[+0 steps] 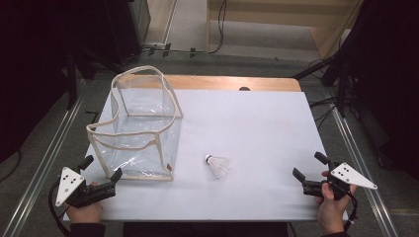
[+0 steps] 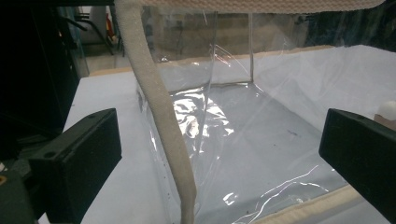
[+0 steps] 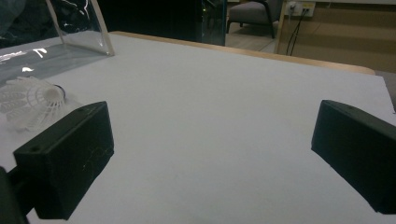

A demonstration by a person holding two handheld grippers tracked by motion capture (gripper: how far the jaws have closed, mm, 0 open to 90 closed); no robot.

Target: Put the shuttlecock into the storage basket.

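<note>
White feathered-pattern plastic shuttlecock lies on its side on the white worktop, at about six o'clock from the worktop's centre, its round cork tip pointing toward eleven o'clock. The clear soft plastic bag with cream webbing trim stands open-topped at nine o'clock. Nothing appears started: the shuttlecock lies untouched outside the bag. Left gripper, just beside the bag's near corner at seven o'clock, and right gripper, at four o'clock, both have released, empty jaws.
</note>
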